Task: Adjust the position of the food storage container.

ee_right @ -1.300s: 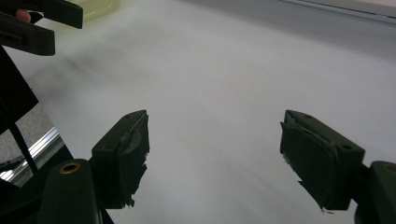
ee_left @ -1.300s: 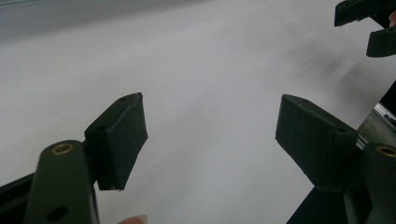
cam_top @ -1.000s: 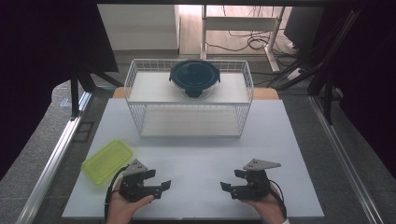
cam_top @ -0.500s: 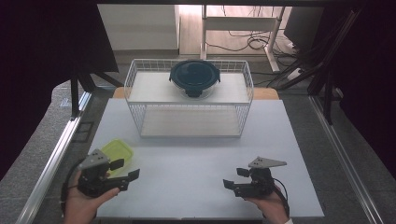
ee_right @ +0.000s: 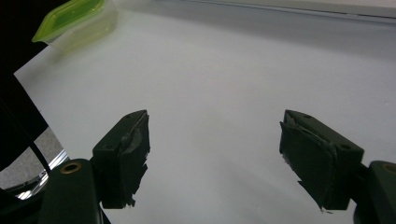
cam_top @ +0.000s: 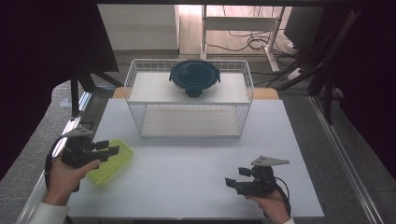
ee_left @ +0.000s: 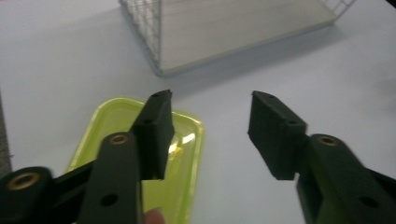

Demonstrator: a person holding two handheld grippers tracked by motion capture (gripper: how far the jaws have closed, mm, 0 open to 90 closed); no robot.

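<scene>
The left hand-held gripper (cam_top: 108, 150) has been swung out over the green lidded box (cam_top: 112, 163) at the surface's left edge, its jaws closing but still apart, gripping nothing. Next, lowering astride the box seems required. The right hand-held gripper (cam_top: 233, 183) rests open.

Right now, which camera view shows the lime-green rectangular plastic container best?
The left gripper view: the lime-green rectangular plastic container is close, though one black jaw covers part. The high view shows it small beside the left hand-held gripper. The right gripper view catches its corner.

White worktop (cam_top: 196, 158) with two items

Wire basket (cam_top: 189, 100) at upper centre; lime-green lidded container (cam_top: 114, 161) at lower left.
</scene>
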